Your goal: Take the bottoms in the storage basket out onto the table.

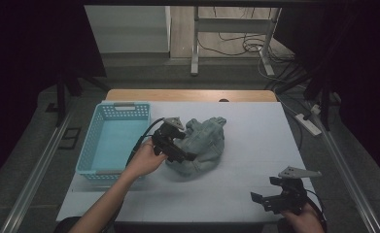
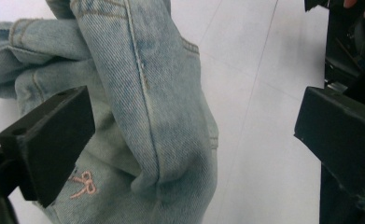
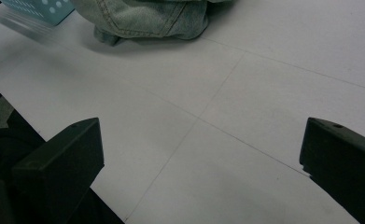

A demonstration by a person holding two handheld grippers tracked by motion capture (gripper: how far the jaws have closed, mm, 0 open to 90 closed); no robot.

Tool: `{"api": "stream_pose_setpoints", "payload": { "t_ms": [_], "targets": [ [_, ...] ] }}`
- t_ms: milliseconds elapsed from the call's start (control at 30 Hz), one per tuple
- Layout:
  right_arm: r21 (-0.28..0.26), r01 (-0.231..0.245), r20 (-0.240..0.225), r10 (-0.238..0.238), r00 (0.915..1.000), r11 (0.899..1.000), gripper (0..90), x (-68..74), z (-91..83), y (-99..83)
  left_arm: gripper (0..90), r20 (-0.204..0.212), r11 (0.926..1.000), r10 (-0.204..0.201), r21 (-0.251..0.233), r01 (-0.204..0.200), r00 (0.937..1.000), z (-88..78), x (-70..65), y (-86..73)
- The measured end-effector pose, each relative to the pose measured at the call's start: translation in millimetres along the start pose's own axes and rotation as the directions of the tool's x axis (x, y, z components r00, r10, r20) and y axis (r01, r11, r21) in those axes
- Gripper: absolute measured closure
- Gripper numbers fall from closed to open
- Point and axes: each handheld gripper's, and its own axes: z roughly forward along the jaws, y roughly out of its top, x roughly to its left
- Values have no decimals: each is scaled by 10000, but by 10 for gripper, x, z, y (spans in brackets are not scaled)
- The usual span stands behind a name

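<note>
A crumpled light-blue denim garment (image 1: 204, 141) lies on the white table (image 1: 255, 145), just right of the basket. My left gripper (image 1: 183, 144) is at the garment's left side, open. In the left gripper view its jaws stand wide apart around a fold of the denim (image 2: 161, 93), which carries a small pink bow stitch (image 2: 84, 184). My right gripper (image 1: 265, 190) is open near the table's front right corner, over bare table. The right gripper view has wide jaws around nothing (image 3: 199, 154), with the denim (image 3: 147, 18) farther off.
A light-blue plastic basket (image 1: 114, 106) stands at the table's left side, with nothing in it, and its corner (image 3: 45, 9) is in the right gripper view. The right half of the table is bare. Cables and desk legs lie on the floor beyond the far edge.
</note>
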Motion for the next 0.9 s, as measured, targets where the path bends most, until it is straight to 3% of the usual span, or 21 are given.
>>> {"api": "stream_pose_setpoints", "payload": {
  "t_ms": [200,400,900],
  "targets": [
    [19,-53,29,53,10000,10000,0,-2,6,2,0,145,9998,-138,126,136,9998,-24,16,-27],
    [38,-3,98,3,10000,10000,0,6,10,5,0,-14,9999,-101,-129,101,9999,-53,21,-54],
    [78,110,230,-112,9997,9999,0,24,9,0,0,166,9971,-366,-660,376,9992,-124,-35,-123]
  ]
}}
